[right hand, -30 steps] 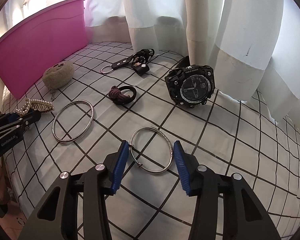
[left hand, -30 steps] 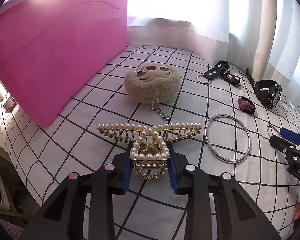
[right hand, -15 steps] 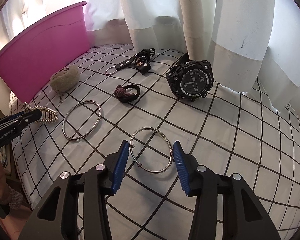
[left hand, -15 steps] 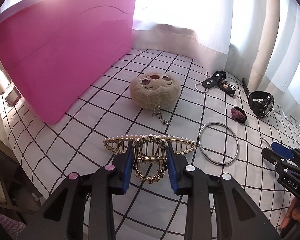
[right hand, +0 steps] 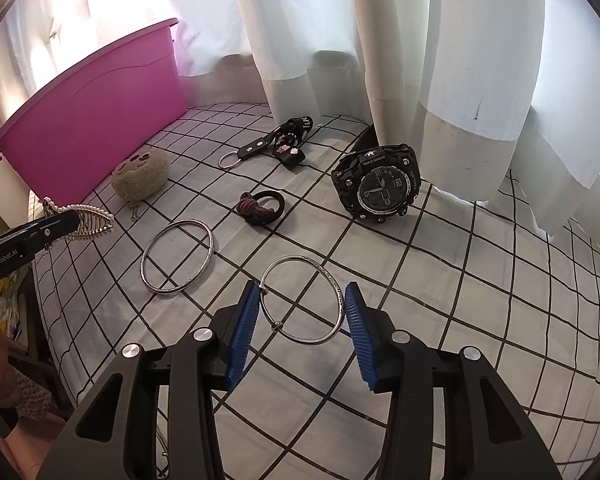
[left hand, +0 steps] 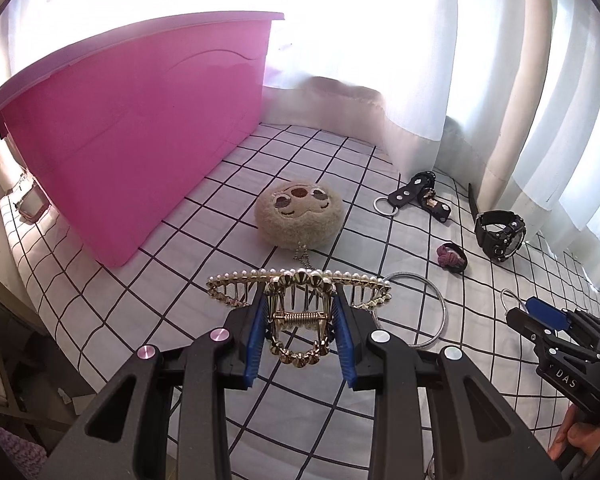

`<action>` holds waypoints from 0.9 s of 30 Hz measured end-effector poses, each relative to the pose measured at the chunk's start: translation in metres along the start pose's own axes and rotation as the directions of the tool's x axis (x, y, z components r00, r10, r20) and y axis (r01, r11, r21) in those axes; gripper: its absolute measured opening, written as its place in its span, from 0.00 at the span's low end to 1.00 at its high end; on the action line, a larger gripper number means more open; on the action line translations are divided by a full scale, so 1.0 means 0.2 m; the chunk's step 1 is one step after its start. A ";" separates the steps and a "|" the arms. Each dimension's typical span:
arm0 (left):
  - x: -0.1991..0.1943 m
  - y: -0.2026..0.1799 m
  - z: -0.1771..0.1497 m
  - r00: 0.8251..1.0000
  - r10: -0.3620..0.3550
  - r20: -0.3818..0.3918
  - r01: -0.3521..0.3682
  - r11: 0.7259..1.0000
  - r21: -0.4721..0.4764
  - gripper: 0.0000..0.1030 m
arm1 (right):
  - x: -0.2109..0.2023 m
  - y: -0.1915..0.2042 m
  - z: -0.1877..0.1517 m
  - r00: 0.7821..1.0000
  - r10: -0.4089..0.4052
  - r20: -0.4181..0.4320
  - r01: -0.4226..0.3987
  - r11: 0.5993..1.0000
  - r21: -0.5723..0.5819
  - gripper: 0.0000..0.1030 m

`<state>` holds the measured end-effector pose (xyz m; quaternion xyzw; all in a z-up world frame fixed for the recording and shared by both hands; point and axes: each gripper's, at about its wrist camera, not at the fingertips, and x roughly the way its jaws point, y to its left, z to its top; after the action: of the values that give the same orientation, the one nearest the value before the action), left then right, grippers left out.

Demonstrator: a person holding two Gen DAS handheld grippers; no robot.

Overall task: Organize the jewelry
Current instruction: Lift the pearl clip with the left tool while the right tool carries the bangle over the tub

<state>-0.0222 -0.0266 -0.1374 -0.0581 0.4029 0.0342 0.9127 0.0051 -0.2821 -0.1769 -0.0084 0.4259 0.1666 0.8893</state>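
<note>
Up close, the left tongs (left hand: 300, 334) pinch the spring hinge of a pearl hair claw (left hand: 298, 290), holding it clear of the checked cloth (left hand: 204, 248). The right tongs (right hand: 300, 320) stand partly open, their pads flanking a thin silver bangle (right hand: 302, 300) that lies flat on the cloth; whether they touch it I cannot tell. Farther out lie a bigger bangle (right hand: 177, 256), a black watch (right hand: 380, 188) and a pink bin (left hand: 140, 128).

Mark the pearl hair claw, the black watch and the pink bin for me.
pearl hair claw (left hand: 300, 316), left wrist view, spring hinge between the fingers.
black watch (right hand: 382, 190), right wrist view, dial face.
pink bin (left hand: 140, 140), left wrist view, side wall.
</note>
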 end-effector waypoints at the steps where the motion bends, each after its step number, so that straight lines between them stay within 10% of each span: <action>1: -0.01 0.00 0.01 1.000 0.000 0.004 0.000 1.000 0.000 0.29 | -0.01 0.00 0.01 1.000 0.002 0.002 -0.002 1.000 -0.002 0.42; 27: -0.54 -0.09 0.29 0.988 0.024 0.151 -0.009 0.995 -0.098 0.29 | -0.40 0.13 0.45 0.968 0.181 0.172 -0.154 0.976 -0.155 0.42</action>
<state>-0.0506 -0.0375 -0.0171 -0.0962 0.3307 0.0655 0.9365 0.0185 -0.2671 -0.0560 -0.0193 0.3279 0.2708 0.9048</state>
